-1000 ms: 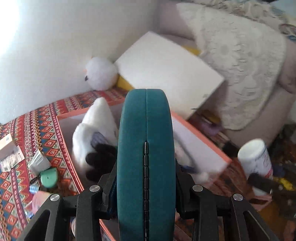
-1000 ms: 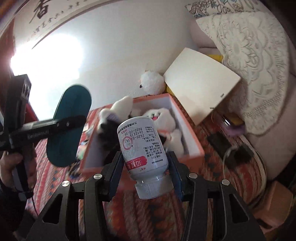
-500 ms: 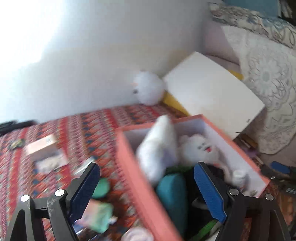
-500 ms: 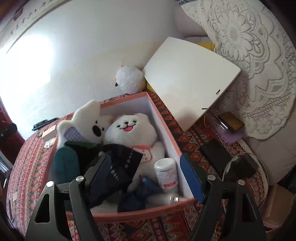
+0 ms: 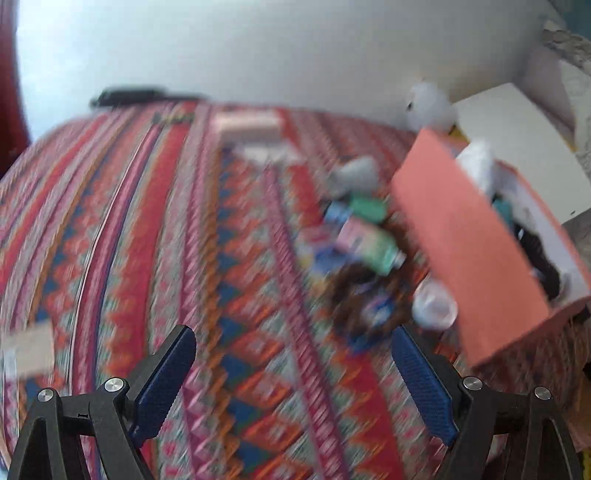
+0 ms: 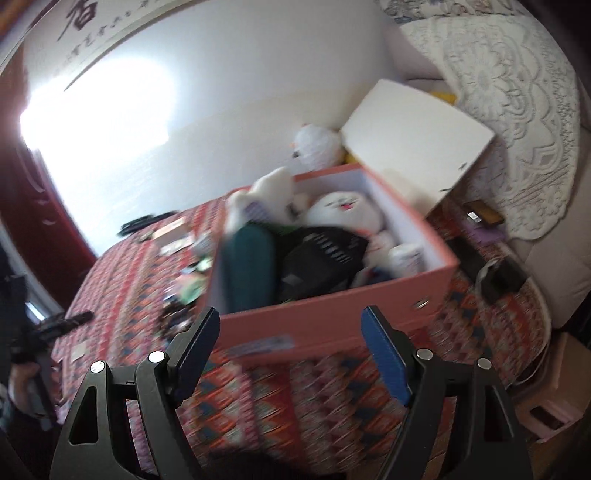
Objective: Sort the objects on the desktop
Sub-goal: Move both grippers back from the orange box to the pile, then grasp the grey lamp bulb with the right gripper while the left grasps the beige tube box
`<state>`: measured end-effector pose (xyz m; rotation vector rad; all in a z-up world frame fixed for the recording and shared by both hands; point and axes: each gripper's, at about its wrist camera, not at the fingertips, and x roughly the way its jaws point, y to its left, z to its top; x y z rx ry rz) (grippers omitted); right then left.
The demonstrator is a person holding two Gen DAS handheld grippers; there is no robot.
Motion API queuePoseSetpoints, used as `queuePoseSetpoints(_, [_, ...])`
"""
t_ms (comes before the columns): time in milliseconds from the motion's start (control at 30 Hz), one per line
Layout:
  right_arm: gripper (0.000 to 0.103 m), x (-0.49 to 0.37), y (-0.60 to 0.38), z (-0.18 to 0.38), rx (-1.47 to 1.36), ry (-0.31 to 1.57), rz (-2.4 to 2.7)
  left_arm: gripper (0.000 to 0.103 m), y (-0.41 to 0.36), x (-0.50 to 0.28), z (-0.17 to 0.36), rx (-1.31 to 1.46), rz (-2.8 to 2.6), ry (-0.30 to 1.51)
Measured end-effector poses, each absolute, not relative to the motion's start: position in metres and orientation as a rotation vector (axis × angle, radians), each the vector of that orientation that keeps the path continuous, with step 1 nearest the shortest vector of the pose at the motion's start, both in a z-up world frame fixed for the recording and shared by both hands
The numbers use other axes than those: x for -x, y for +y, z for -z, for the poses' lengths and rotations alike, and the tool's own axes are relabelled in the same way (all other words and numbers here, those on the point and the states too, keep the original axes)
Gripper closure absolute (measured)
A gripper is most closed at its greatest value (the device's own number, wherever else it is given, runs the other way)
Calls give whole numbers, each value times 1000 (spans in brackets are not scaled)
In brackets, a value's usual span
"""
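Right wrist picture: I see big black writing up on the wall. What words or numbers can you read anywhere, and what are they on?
Wall scroll: large black brush characters, cut off by the picture's edge; I cannot read them.
White bottle in the pink box: its label is too blurred to read.
Sticker on the box front: blurred, unreadable.
Small packets on the patterned cloth: blurred, unreadable.
Nothing else shows any text.

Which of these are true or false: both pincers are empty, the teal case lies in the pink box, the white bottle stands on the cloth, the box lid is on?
1. Both the left gripper and right gripper are empty: true.
2. The teal oval case lies in the pink cardboard box: true.
3. The white labelled bottle stands on the patterned red cloth: false, it is in the box.
4. The box is closed: false, it is open.
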<state>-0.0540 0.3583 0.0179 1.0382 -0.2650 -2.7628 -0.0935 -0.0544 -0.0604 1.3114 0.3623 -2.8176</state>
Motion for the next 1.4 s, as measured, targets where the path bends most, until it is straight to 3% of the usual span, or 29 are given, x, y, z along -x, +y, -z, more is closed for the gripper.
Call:
queuePoseSetpoints(267, [21,60,241,-9,-1081,-91,2576,13,-94,91,72,-1286,2811,414])
queuePoseSetpoints(500, [14,129,145,-3,-1047,95,2529,10,-127,175,33,-1157,2877,349])
queuePoseSetpoints(667, [7,207,98,23,-1072,182,2566,8,-150,263,41,-1211,2816,450])
queuePoseSetpoints(833, [7,292,76,66,-1144,227,2592,8,-159,359,76,-1332,2718,564])
queuePoseSetpoints(1033, [6,365,67,101,-1194,272,2606,8,-146,460,122,-1431,2623,519])
queuePoseSetpoints(1200, [6,397,55,119,-1209,349,2572,8,-137,509,142,-1468,2559,524])
queuePoseSetpoints(1400, [6,413,57,129,-1224,351,2570,8,-125,527,128,-1436,2580,560])
